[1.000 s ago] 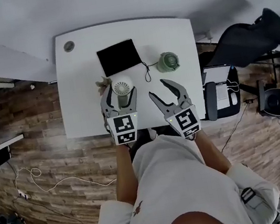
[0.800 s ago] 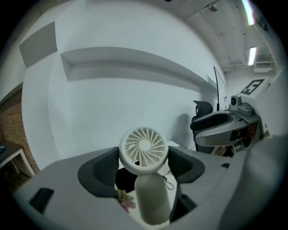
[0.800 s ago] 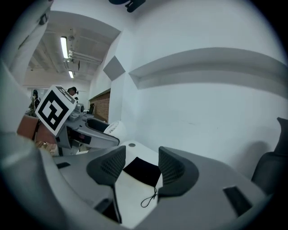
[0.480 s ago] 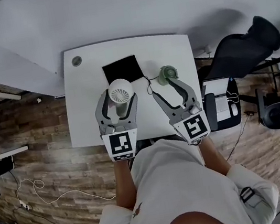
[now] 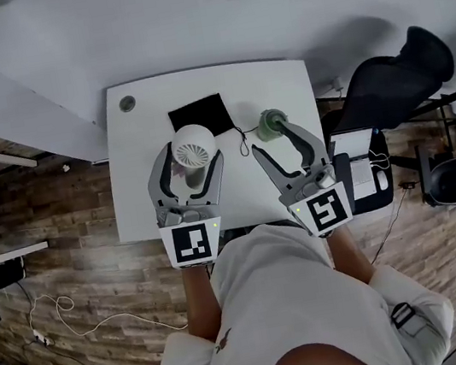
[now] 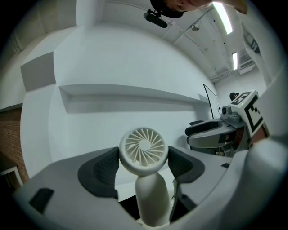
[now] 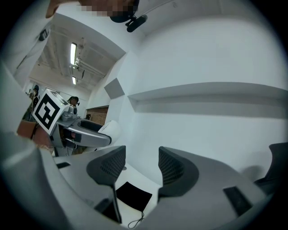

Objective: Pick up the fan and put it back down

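Note:
A small white handheld fan [image 5: 193, 147] with a round ribbed head stands between the jaws of my left gripper [image 5: 189, 159], which is shut on it above the white table [image 5: 139, 192]. In the left gripper view the fan [image 6: 143, 150] fills the gap, with the dark pads [image 6: 101, 168] pressing its head from both sides. My right gripper [image 5: 269, 137] hovers open and empty to the right. In the right gripper view nothing lies between the jaws of the right gripper [image 7: 140, 168].
A black pad [image 5: 197, 113] lies at the table's back, with a thin cord [image 5: 243, 138] beside it. A green round object [image 5: 266, 118] sits just beyond the right gripper's tips. A dark office chair [image 5: 393, 80] and a desk stand to the right.
The left gripper has risen toward the camera with the fan in its jaws. The right gripper has moved forward, up to the green object.

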